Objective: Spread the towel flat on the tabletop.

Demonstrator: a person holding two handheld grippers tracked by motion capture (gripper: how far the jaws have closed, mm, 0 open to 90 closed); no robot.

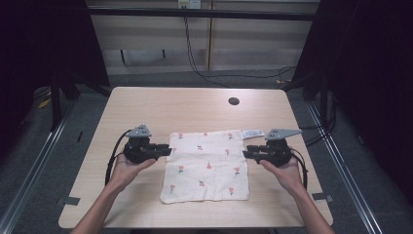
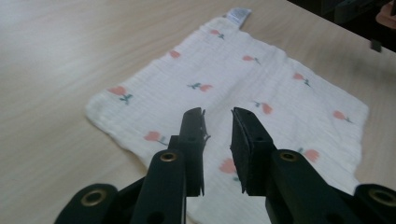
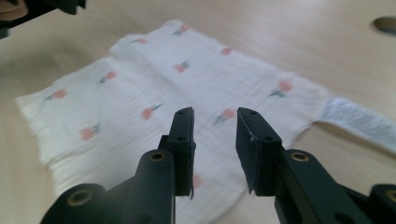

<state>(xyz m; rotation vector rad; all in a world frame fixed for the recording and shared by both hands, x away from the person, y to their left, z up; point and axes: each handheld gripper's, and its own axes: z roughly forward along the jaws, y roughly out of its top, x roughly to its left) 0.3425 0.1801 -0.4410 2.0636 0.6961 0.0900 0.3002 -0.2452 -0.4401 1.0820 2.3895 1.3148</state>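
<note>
A cream cloth (image 1: 206, 165) printed with small pink flowers is lying flat and spread out on the pale wooden bench (image 1: 146, 107), a little nearer the near edge than the far one, with a white label (image 1: 252, 133) sticking out from its far right corner. The left hand-held gripper (image 1: 168, 151) is resting in the person's left hand (image 1: 127, 168) just at the cloth's left edge, pointing rightwards over it. In the left gripper view its two black jaws are standing a little apart above the fabric (image 2: 243, 88), with nothing pinched between them. The right hand-held gripper (image 1: 245, 154) is sitting in the right hand (image 1: 287, 173) at the cloth's right edge, pointing leftwards. In the right gripper view its jaws are likewise standing spread with a clear gap, hovering over the flowered cloth (image 3: 154, 93) and gripping nothing, while the label (image 3: 362, 121) is trailing off to the side. A dark round hole (image 1: 234, 101) is showing in the bench beyond the cloth, towards the far right.
</note>
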